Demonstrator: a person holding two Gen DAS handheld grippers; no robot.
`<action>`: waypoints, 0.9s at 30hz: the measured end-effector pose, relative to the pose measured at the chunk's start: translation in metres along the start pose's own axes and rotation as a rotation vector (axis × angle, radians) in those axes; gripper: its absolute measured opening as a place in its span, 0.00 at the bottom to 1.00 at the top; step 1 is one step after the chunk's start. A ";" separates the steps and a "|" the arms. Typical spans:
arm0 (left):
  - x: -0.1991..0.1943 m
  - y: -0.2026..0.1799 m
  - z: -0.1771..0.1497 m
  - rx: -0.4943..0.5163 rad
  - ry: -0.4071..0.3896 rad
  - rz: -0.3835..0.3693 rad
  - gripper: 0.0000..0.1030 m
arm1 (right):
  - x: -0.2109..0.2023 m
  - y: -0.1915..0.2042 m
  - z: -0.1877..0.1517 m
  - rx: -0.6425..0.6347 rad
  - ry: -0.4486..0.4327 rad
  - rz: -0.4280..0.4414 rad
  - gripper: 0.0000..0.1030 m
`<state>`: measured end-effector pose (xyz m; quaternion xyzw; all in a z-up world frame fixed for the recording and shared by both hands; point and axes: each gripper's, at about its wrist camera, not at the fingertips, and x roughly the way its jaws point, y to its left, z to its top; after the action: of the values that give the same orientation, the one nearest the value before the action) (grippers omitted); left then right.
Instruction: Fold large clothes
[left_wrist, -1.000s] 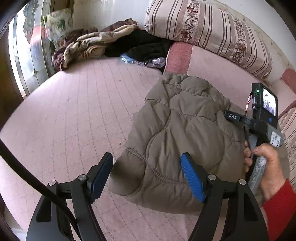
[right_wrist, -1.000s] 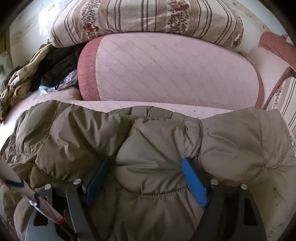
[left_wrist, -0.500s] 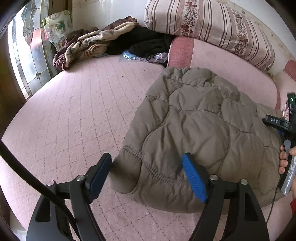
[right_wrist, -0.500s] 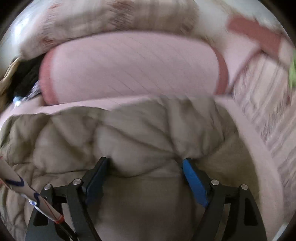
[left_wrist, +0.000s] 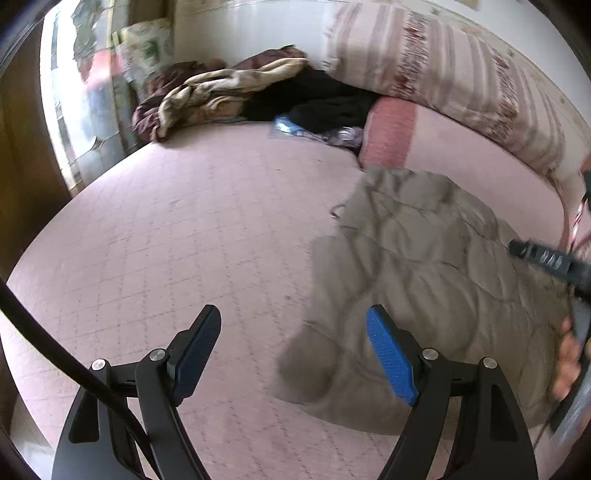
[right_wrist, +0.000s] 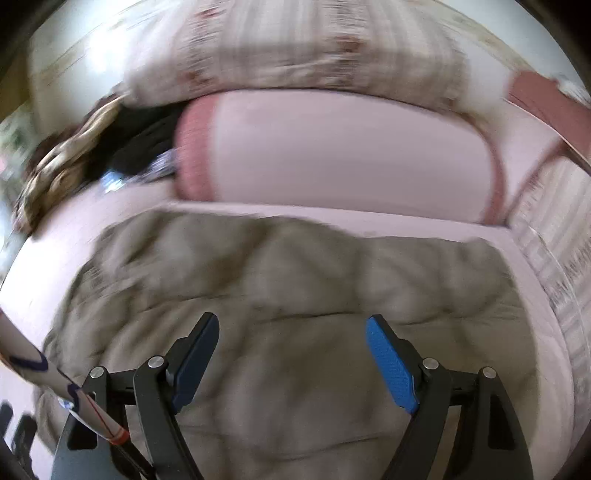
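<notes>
Motion blur smears the puffy quilted jacket (right_wrist: 295, 314), right gripper (right_wrist: 291, 362) spread empty above it, left gripper (left_wrist: 293, 354) spread empty beside its hem.

Only text: pale letters on the black plastic bar (left_wrist: 546, 258) at the right edge of left wrist view, too blurred to read for sure. Nothing legible elsewhere; right wrist view has no readable txt.

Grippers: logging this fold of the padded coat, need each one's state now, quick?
Left gripper: open, holding nothing.
Right gripper: open above the khaki coat, holding nothing.
</notes>
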<state>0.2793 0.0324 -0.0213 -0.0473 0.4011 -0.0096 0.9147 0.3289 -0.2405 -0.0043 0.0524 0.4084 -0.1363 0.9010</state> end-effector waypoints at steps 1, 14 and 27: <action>0.001 0.007 0.003 -0.014 0.009 0.003 0.78 | 0.003 0.018 -0.003 -0.029 0.003 0.006 0.84; 0.012 0.048 0.016 -0.115 0.029 0.058 0.78 | 0.003 0.078 -0.020 -0.090 -0.005 -0.019 0.86; 0.006 0.040 0.010 -0.089 0.010 0.080 0.78 | -0.002 0.066 -0.029 -0.146 -0.014 -0.058 0.88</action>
<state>0.2898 0.0728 -0.0227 -0.0720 0.4073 0.0446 0.9094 0.3255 -0.1707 -0.0226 -0.0264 0.4124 -0.1327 0.9009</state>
